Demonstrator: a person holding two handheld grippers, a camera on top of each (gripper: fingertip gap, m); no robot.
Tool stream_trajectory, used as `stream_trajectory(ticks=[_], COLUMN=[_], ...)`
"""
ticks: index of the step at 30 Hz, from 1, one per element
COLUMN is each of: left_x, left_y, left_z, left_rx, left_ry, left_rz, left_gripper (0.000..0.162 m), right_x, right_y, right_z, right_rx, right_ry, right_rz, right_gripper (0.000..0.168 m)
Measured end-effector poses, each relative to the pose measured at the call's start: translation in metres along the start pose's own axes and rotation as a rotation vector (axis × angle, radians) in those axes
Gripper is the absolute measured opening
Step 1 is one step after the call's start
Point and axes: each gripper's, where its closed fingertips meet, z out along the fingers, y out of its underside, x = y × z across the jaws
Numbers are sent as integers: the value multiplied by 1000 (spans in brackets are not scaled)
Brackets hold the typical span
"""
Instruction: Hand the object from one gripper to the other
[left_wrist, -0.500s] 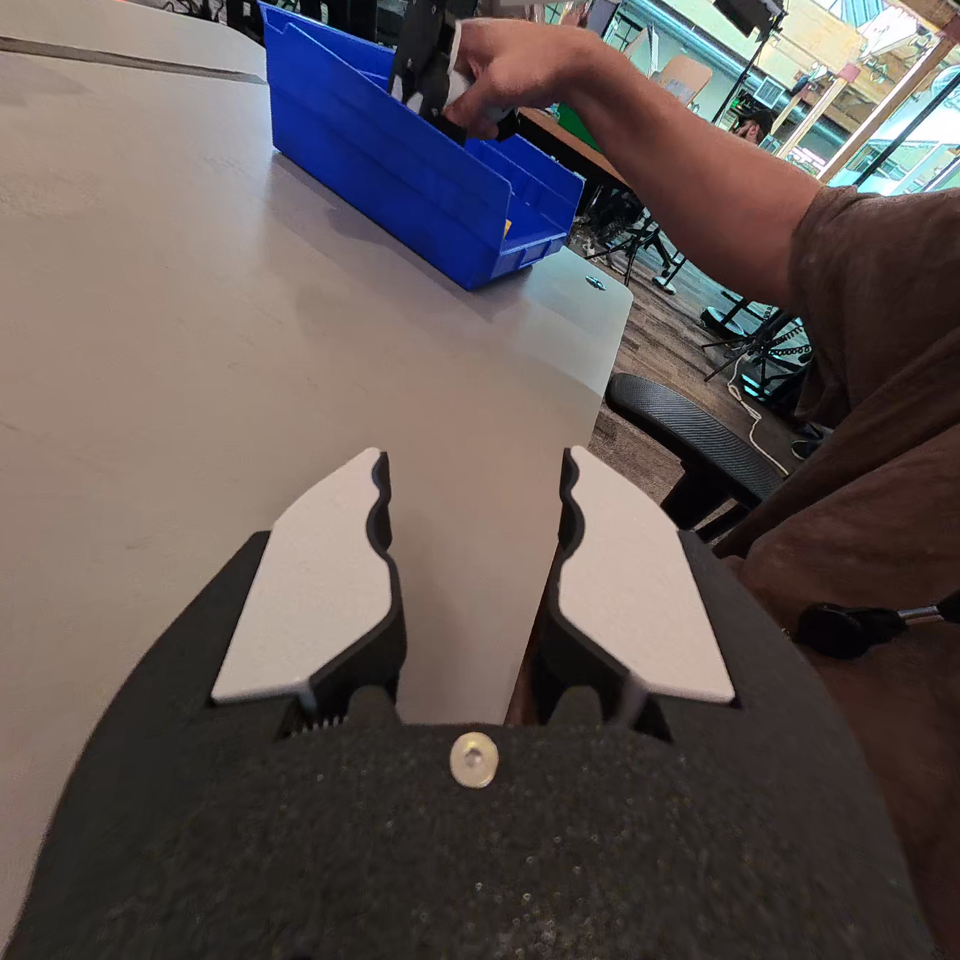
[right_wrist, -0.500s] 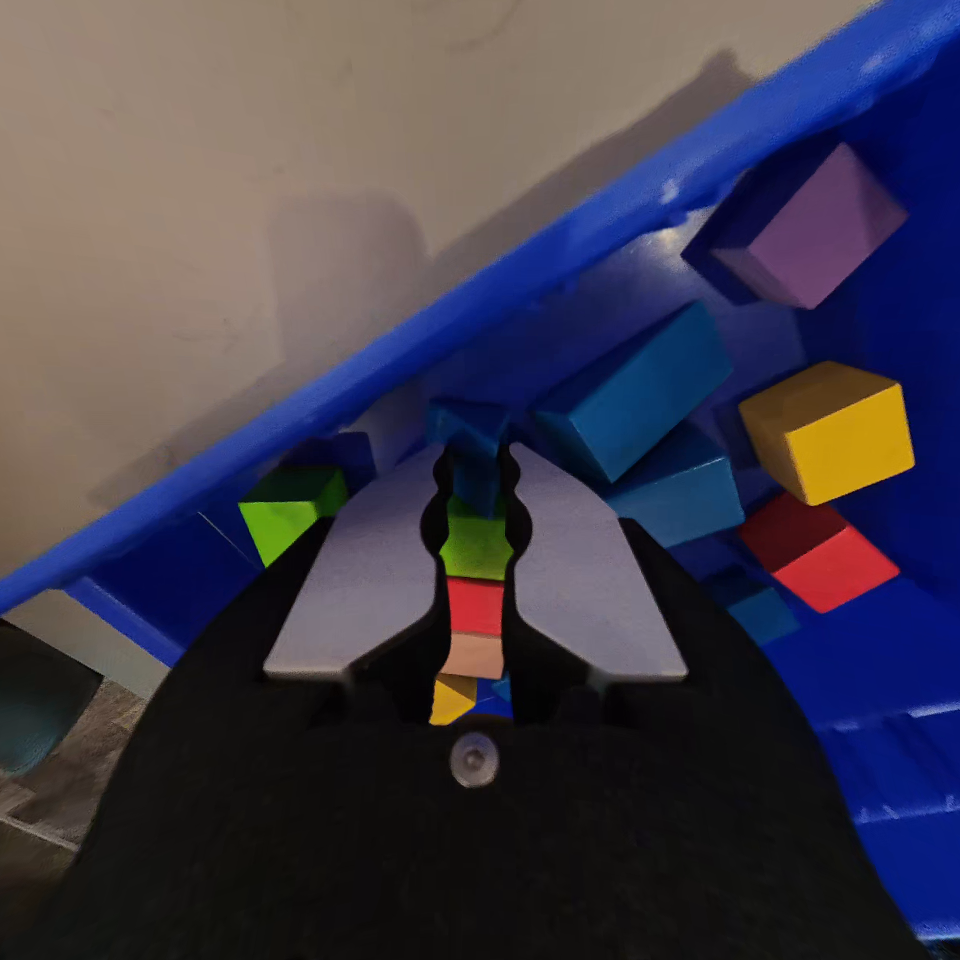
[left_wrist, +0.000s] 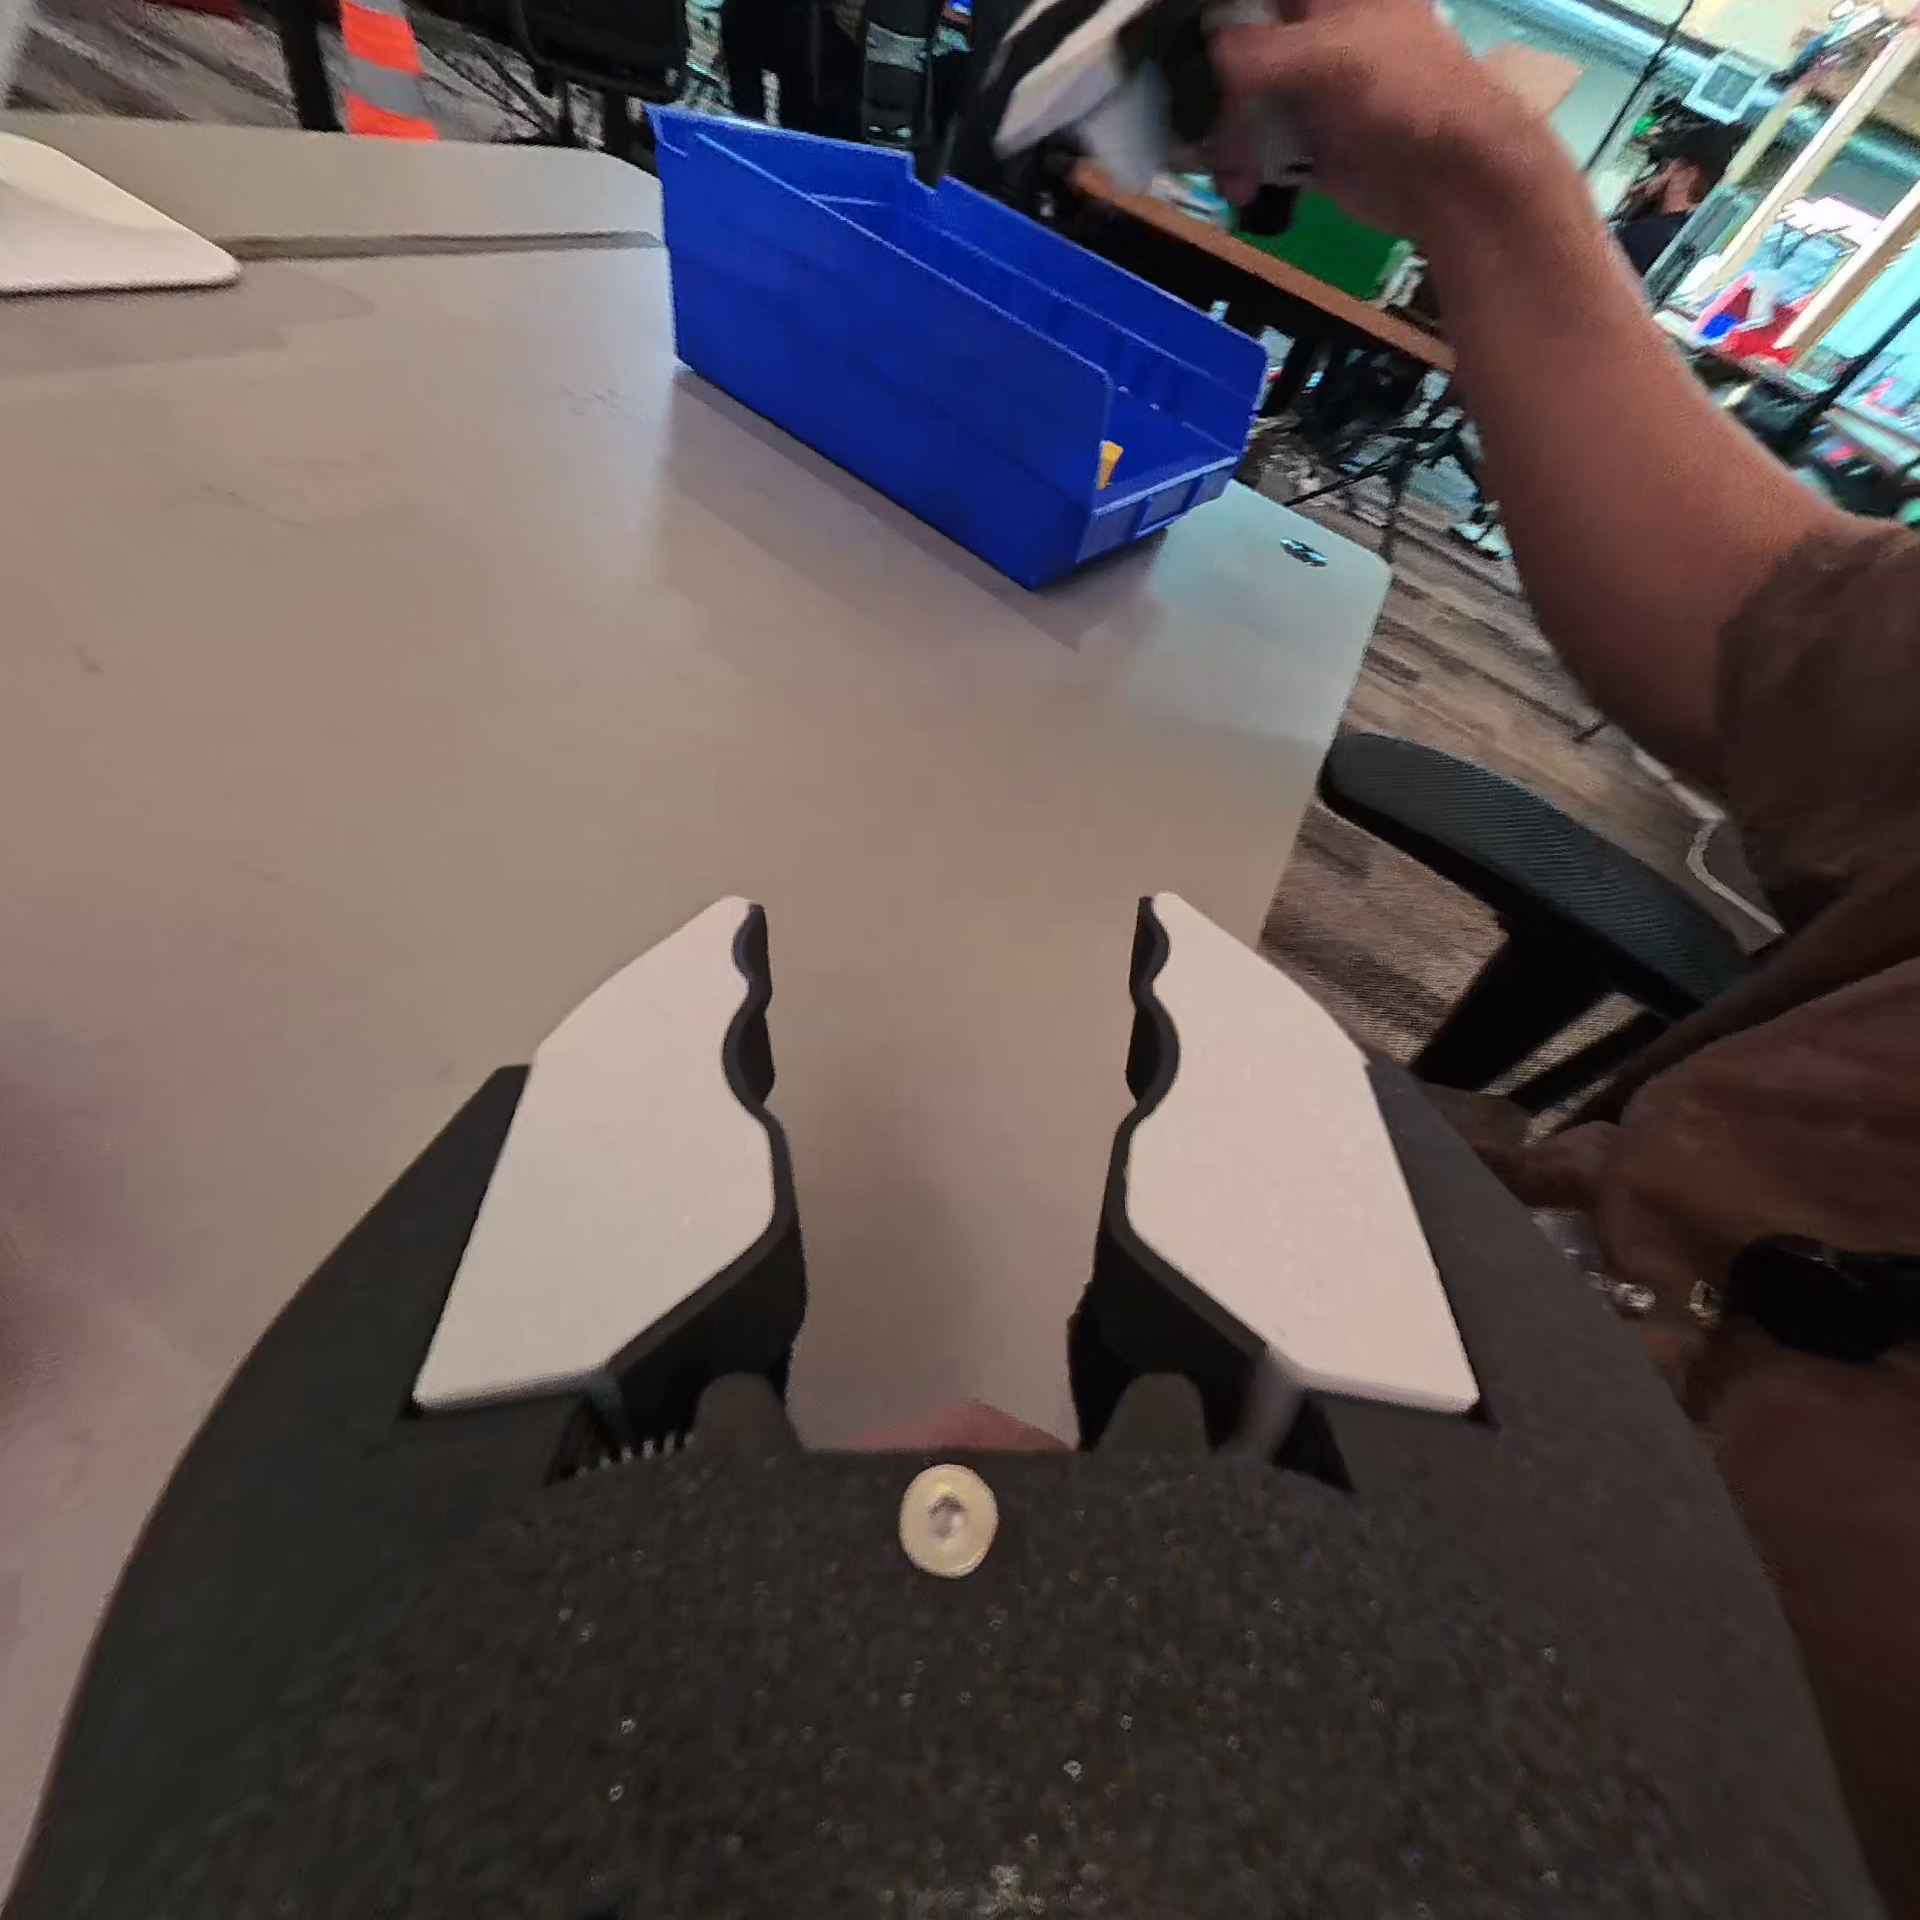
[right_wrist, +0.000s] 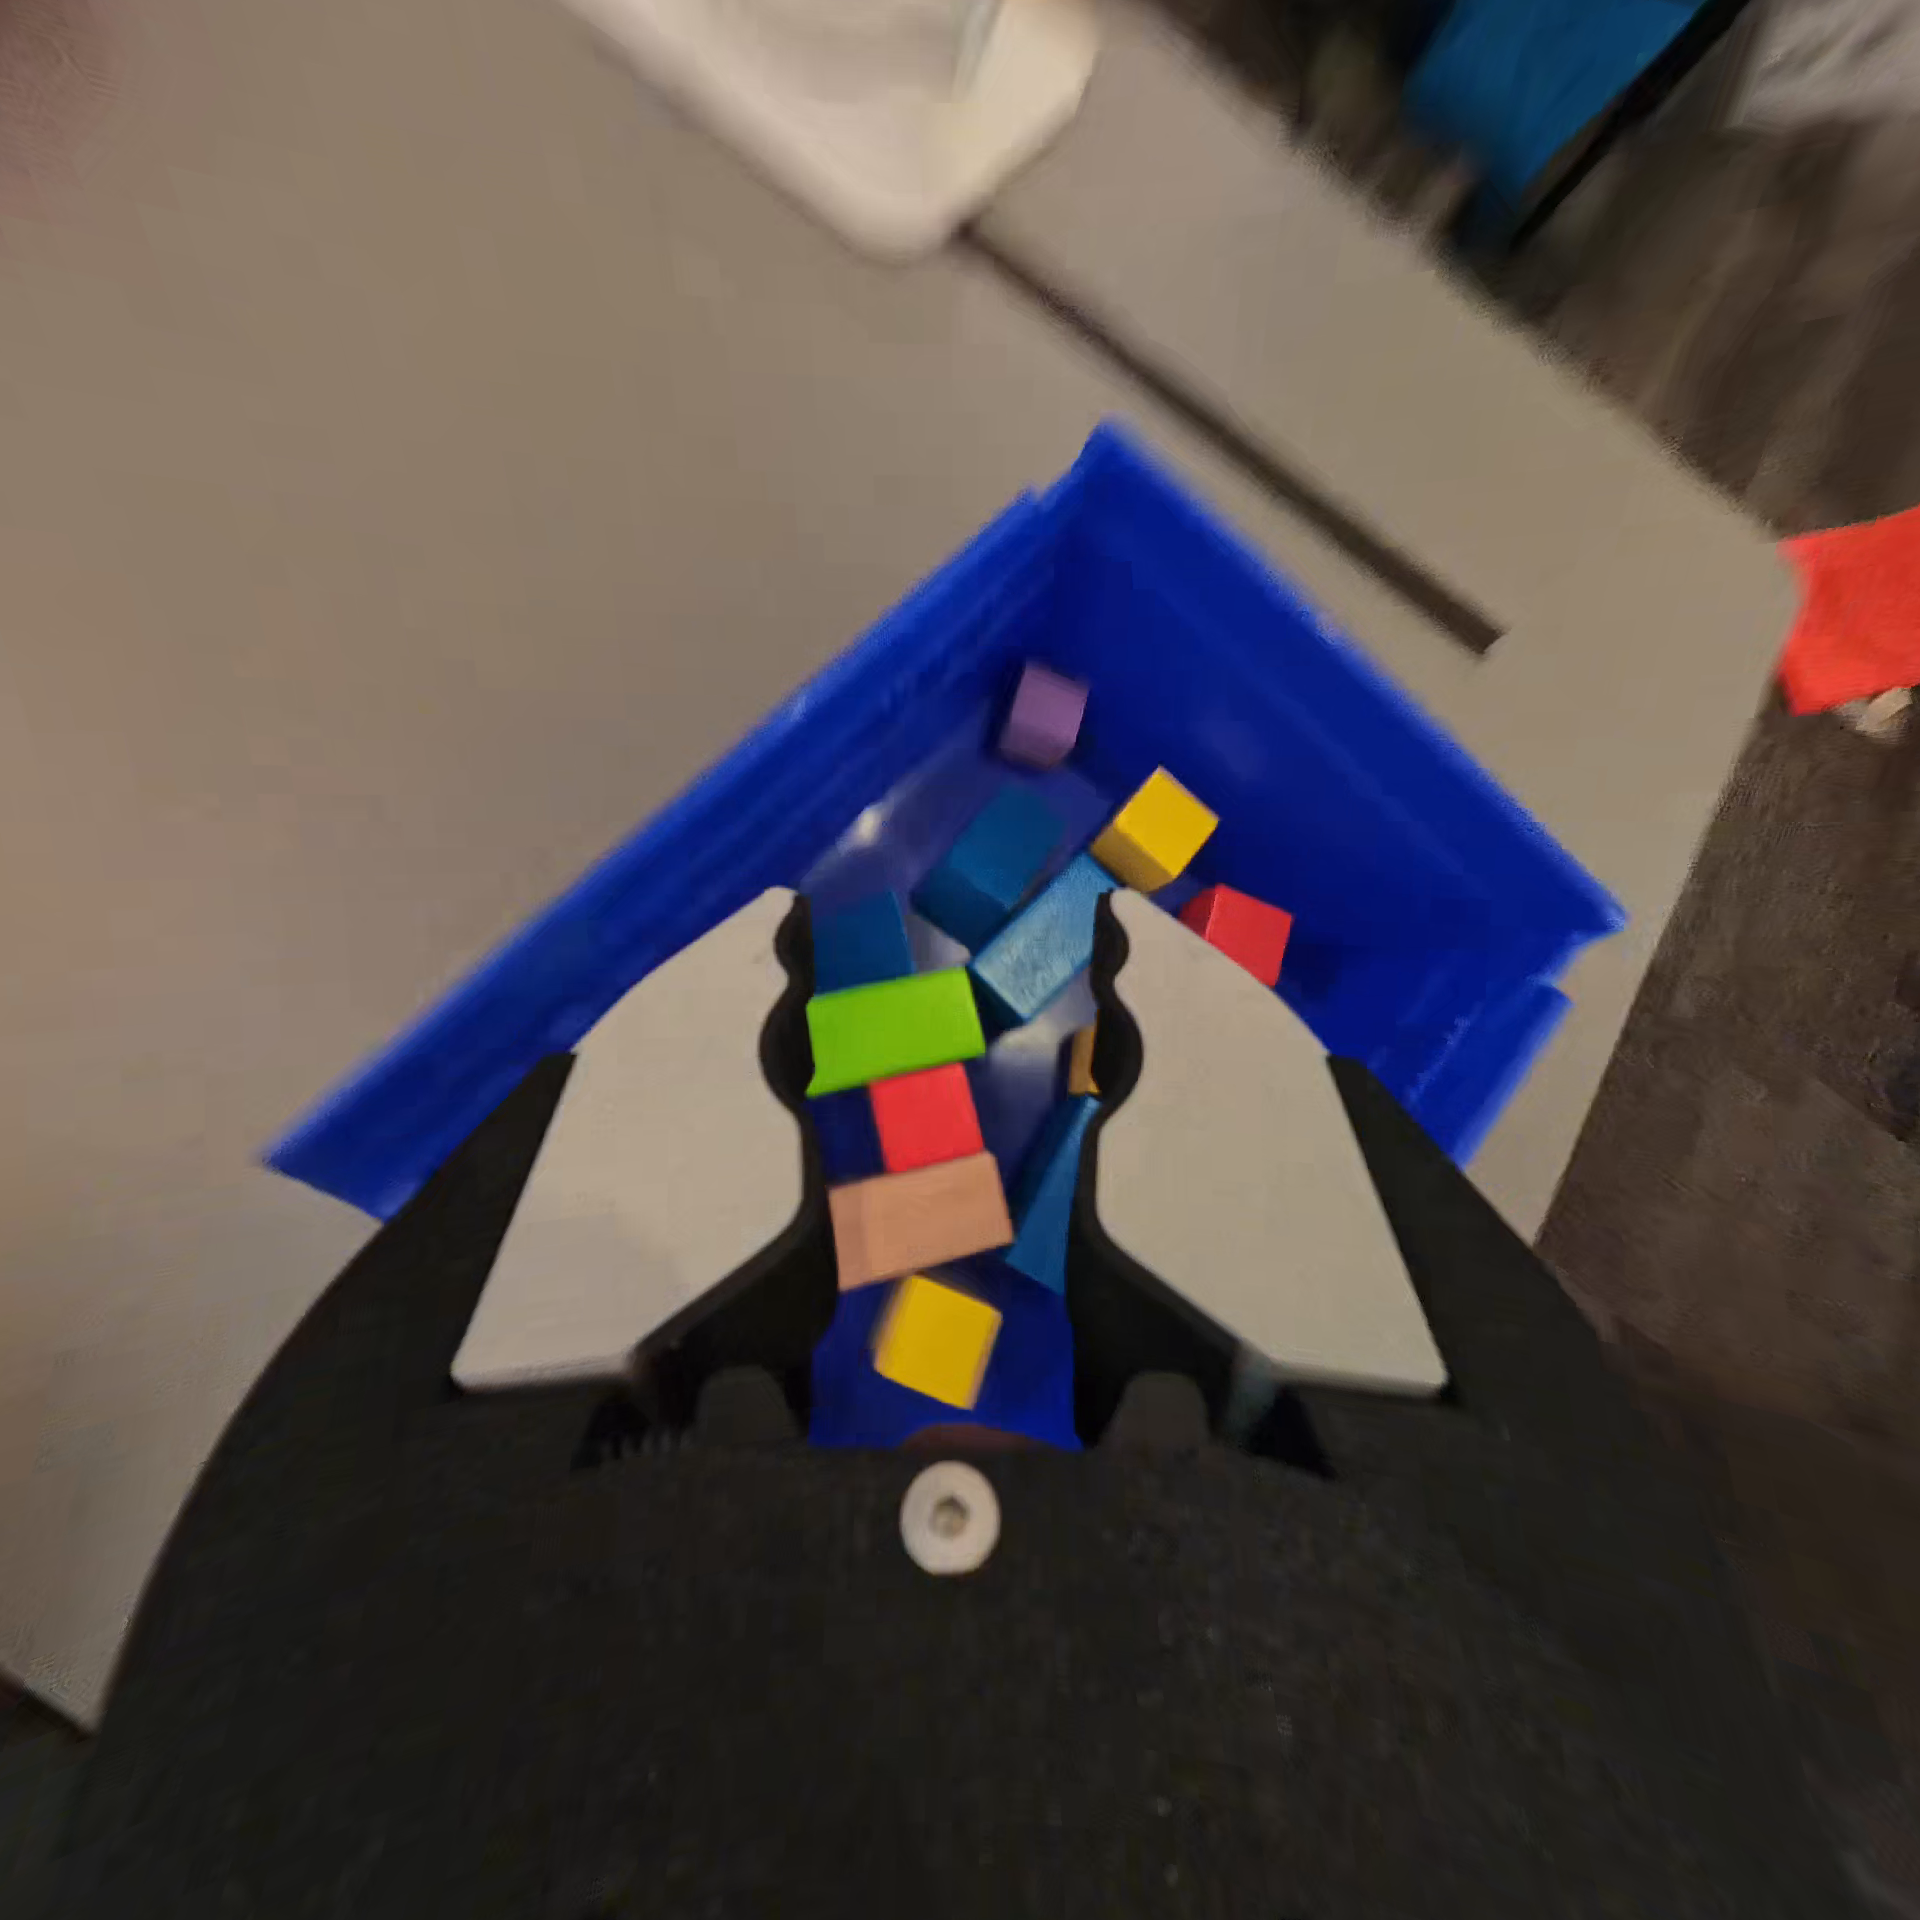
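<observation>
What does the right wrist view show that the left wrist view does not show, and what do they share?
Only the right wrist view shows inside the blue bin: loose blocks, such as a green block, a purple block and a tan block, seen past the open right gripper. Only the left wrist view shows the person's arm, a black chair and the open, empty left gripper. Both show the bin on the grey table.
</observation>
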Motion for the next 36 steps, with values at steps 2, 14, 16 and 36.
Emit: stream_trajectory(ticks=[2, 14, 16, 36], left_x=[-5, -55, -90, -273], left_y=[-3, -41, -46, 45], left_z=[-3, -67, -106, -163], left_rx=[7, -77, -178, -1137], left_ry=[-40, -297, -447, -848], left_rz=[39, 82, 23, -604], left_gripper=[67, 58, 59, 51], right_x=[-14, -125, -126, -144], right_y=[-6, 102, 104, 98], right_z=[-35, -59, -54, -45], right_rx=[266, 570, 517, 499], right_ry=[18, 198, 207, 104], right_rz=[171, 457, 415, 373], right_gripper=[49, 48, 48, 47])
